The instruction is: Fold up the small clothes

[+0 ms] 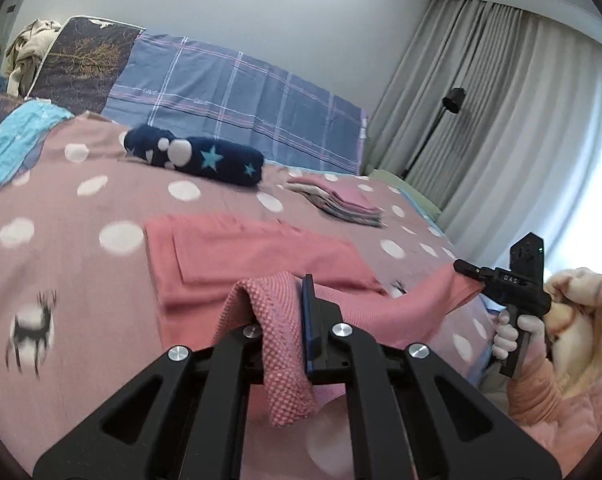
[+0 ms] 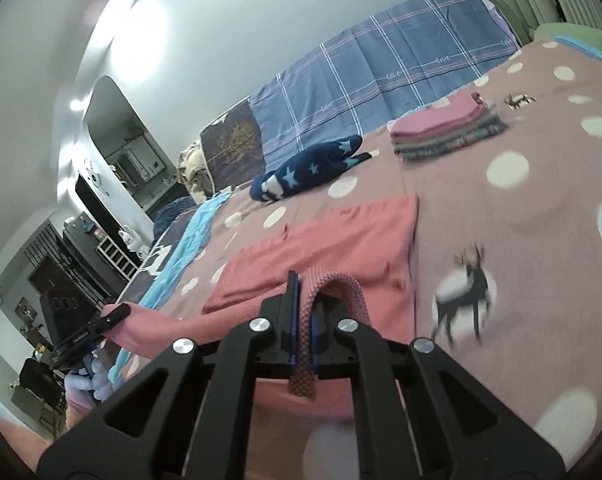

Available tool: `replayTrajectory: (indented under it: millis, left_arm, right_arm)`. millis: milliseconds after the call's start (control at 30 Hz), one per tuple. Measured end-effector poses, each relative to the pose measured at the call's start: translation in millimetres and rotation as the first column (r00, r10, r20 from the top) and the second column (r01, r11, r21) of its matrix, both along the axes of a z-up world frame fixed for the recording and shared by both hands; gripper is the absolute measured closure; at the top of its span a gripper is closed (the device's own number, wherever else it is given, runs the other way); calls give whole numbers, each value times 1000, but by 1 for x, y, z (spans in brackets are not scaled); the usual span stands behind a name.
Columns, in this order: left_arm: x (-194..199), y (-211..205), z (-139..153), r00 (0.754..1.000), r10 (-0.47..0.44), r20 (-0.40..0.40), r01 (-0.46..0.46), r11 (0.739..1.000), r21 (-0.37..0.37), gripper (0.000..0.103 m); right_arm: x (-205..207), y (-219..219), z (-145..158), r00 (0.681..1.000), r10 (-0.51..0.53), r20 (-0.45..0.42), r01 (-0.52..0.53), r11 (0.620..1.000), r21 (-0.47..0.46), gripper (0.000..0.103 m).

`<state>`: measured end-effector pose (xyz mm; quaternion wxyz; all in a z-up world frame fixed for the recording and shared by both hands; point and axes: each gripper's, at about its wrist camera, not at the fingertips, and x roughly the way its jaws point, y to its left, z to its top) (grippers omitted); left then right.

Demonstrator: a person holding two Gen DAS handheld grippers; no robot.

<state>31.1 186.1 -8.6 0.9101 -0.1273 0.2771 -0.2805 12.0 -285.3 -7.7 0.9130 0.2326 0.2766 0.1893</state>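
Note:
A pink garment (image 1: 257, 256) lies partly folded on the bed, also in the right wrist view (image 2: 333, 240). My left gripper (image 1: 279, 300) is shut on its near edge, the cloth bunched between the fingers. My right gripper (image 2: 307, 300) is shut on the other near corner of the same garment. Each gripper shows in the other's view: the right one (image 1: 467, 270) at the right, the left one (image 2: 117, 314) at the left, both pinching the lifted pink hem. The hem hangs stretched between them above the bedspread.
The bed has a mauve polka-dot spread (image 1: 81, 240) with deer prints. A stack of folded clothes (image 1: 341, 202) and a rolled navy star blanket (image 1: 205, 156) lie farther back. Plaid pillows (image 1: 241, 92) line the wall. Curtains and a floor lamp (image 1: 449, 108) stand at the right.

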Motion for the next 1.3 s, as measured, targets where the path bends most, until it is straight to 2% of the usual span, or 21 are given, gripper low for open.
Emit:
replayTrajectory:
  millis: [133, 267, 333, 433, 467, 533, 567, 633, 667, 733, 833, 900, 933, 967, 1000, 1100, 1167, 1200, 1233, 1267, 1300]
  left_arm:
    - [71, -8, 1, 999, 45, -17, -44, 997, 60, 98]
    - [136, -15, -21, 993, 111, -49, -103, 985, 137, 98]
    - [163, -19, -42, 986, 139, -86, -122, 976, 180, 98]
    - [195, -27, -90, 962, 178, -205, -123, 959, 256, 95]
    - [201, -28, -104, 954, 185, -235, -118, 955, 272, 92]
    - [202, -22, -108, 955, 175, -240, -118, 965, 233, 89]
    - [199, -16, -102, 958, 162, -237, -114, 972, 203, 80]
    - [191, -14, -92, 961, 173, -215, -127, 969, 214, 67]
    - [183, -13, -84, 966, 177, -187, -130, 963, 235, 65]
    - [165, -13, -74, 974, 153, -165, -112, 966, 232, 64]
    - [151, -11, -76, 971, 98, -217, -56, 980, 193, 63]
    - [157, -15, -86, 962, 115, -247, -55, 970, 237, 64]
    - [162, -16, -91, 958, 127, -258, -59, 964, 258, 71]
    - [169, -15, -95, 952, 129, -279, -59, 967, 248, 93]
    - [175, -12, -95, 948, 115, -297, -55, 977, 204, 100]
    - [191, -3, -79, 948, 113, -298, -88, 991, 98, 99]
    - [212, 5, -68, 948, 129, -291, -128, 992, 22, 97]
    - [223, 8, -65, 947, 152, -282, -156, 988, 7, 96]
    - [232, 9, -62, 949, 170, -265, -172, 985, 13, 93]
    - [241, 9, -62, 947, 191, -256, -189, 981, 33, 83]
    - [245, 8, -62, 942, 208, -263, -200, 978, 56, 76]
  right_arm:
    - [66, 4, 4, 1000, -16, -13, 15, 998, -62, 98]
    - [128, 9, -12, 998, -58, -37, 52, 986, -156, 95]
    - [165, 14, -45, 990, -83, -118, 55, 972, -228, 94]
    - [197, 16, -97, 960, -98, -264, 29, 966, -256, 89]
    - [199, 14, -107, 954, -95, -286, 24, 970, -243, 89]
    - [195, 7, -114, 958, -81, -274, 27, 980, -196, 90]
    - [194, 4, -112, 959, -72, -273, 20, 982, -190, 89]
    - [186, 1, -104, 964, -61, -258, 7, 979, -205, 86]
    - [182, 1, -101, 966, -60, -250, 1, 974, -228, 79]
    - [168, 4, -92, 973, -38, -228, -27, 961, -275, 74]
    - [159, 8, -89, 971, 20, -240, -89, 957, -278, 74]
    - [165, 9, -93, 966, 26, -257, -98, 957, -273, 76]
    - [169, 8, -94, 965, 19, -263, -91, 960, -264, 88]
    - [172, 6, -93, 964, 22, -264, -84, 970, -226, 98]
    - [172, 3, -91, 967, 26, -254, -75, 980, -184, 98]
    - [180, -11, -70, 980, 1, -199, -15, 997, -69, 98]
    - [195, -21, -58, 984, -37, -172, 31, 999, -40, 98]
    - [202, -23, -57, 984, -52, -170, 45, 998, -46, 97]
    - [209, -24, -57, 980, -86, -179, 73, 994, -75, 90]
    - [215, -24, -58, 974, -118, -196, 97, 988, -116, 78]
    - [218, -22, -59, 969, -136, -208, 104, 982, -156, 73]
